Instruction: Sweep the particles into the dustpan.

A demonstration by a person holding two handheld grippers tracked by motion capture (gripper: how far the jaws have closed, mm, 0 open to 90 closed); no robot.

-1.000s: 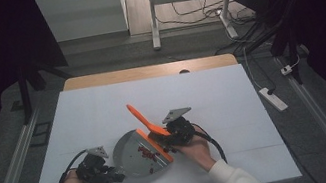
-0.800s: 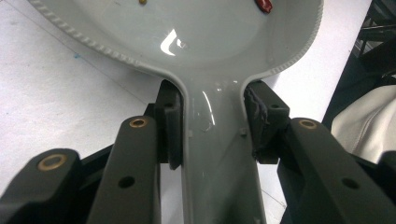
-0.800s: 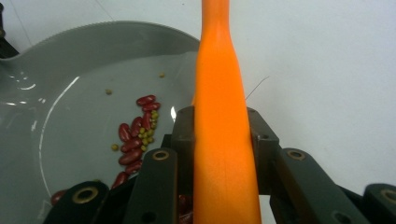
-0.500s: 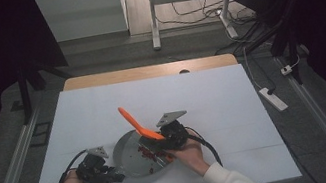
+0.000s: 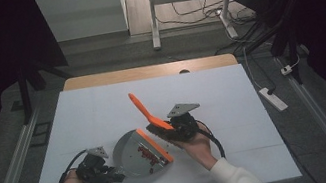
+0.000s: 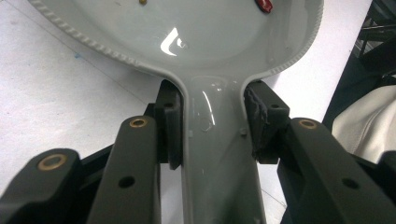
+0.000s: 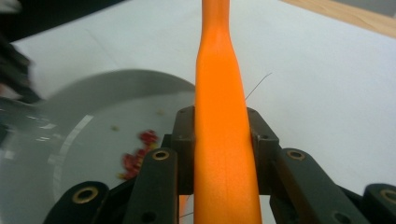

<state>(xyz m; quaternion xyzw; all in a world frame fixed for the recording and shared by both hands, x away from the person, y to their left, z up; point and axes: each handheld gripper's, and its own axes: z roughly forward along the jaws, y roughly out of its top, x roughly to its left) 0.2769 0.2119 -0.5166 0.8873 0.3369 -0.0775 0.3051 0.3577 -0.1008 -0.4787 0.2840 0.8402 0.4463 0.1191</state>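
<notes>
High view: left gripper clamped on the handle of a grey dustpan lying near the front edge of the white table. Right gripper clamped on an orange brush, handle pointing up and away, bristle end just over the pan's orange lip. Red crumbs sit inside the pan near that lip. To do the step well, probably hold the pan flat and steady, keep brush strokes short toward the pan's back so crumbs don't spill over the lip. Table around is bare; a power strip lies on the floor, well apart, nothing in the way.

Left gripper view: both pads pressed against the pan's neck, pan resting on the table, one red crumb at the far end.

Right gripper view: jaws tight on the brush handle; pan below left with red crumbs in it. Handle blocks sight of the bristles, can't tell contact.
</notes>
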